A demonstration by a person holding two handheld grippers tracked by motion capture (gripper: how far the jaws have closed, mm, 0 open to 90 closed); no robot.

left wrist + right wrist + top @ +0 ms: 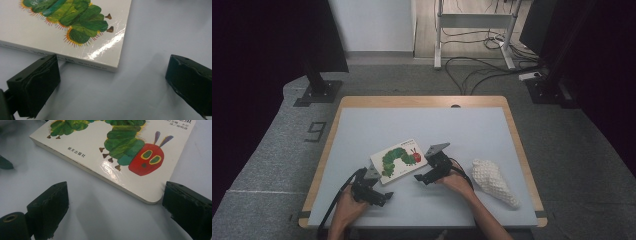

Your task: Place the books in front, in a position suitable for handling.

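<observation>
Your bench [362,130] is a pale grey top with a light wooden rim, standing on grey carpet in a dim room.

At the bottom of the high view your forearms come in. Your left tool [384,198] sits at the lower left of centre, your right tool [418,178] just right of centre, each with a grey three-cornered plate on top. Both are open with nothing between the jaws. In the left gripper view the jaws stand wide apart at the lower corners of the frame, over bare bench. In the right gripper view they are likewise spread at the lower left and lower right.

The book [399,159] lies flat between and just beyond the two tools, at the centre of the high view, turned at an angle to the bench edge. Its white cover carries a green caterpillar with a red head. In the right gripper view the book [120,157] fills the upper frame, and small black Chinese print under the caterpillar reads 明天出版社. More characters at the upper right are cut by the frame edge. In the left gripper view the book [75,32] shows its spine, whose lettering is too blurred to read, and glare whitens the near corner.

To the right lies a white knitted thing [493,181], its make hard to tell.

Farther off, a "9" [315,132] is marked on the carpet at the left. Beyond the bench, cables [482,70] trail across the floor near a white stand [472,30].
</observation>
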